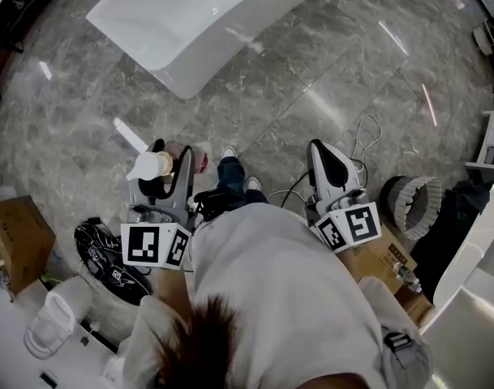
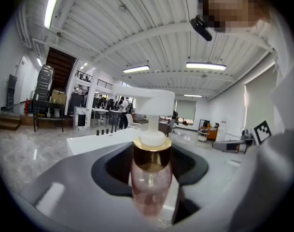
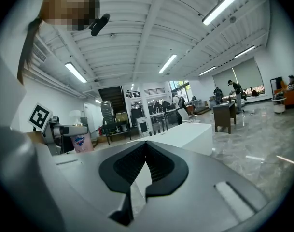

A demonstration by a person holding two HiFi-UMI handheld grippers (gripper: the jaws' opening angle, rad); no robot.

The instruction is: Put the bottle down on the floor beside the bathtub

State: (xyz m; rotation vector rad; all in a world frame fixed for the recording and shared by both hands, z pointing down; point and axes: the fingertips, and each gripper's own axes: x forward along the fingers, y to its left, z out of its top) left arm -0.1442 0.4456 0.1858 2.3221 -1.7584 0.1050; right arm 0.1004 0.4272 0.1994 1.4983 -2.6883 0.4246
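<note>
Clamping the pink bottle [image 2: 150, 187] under its gold collar [image 2: 151, 150] in the left gripper [image 1: 172, 173], lower left of the head view, well apart from the bathtub [image 1: 190, 23] at upper left; holding the right gripper [image 3: 146, 149] pressed together, empty. Risking a topple on the floor [image 1: 311, 96] by releasing before seating the base flat. Showing only a blue shield badge [image 3: 79, 142], lettering unreadable.

Bright ceiling strip lights [image 3: 222, 6]; floor [image 1: 311, 96] glare; fisheye edges.
</note>
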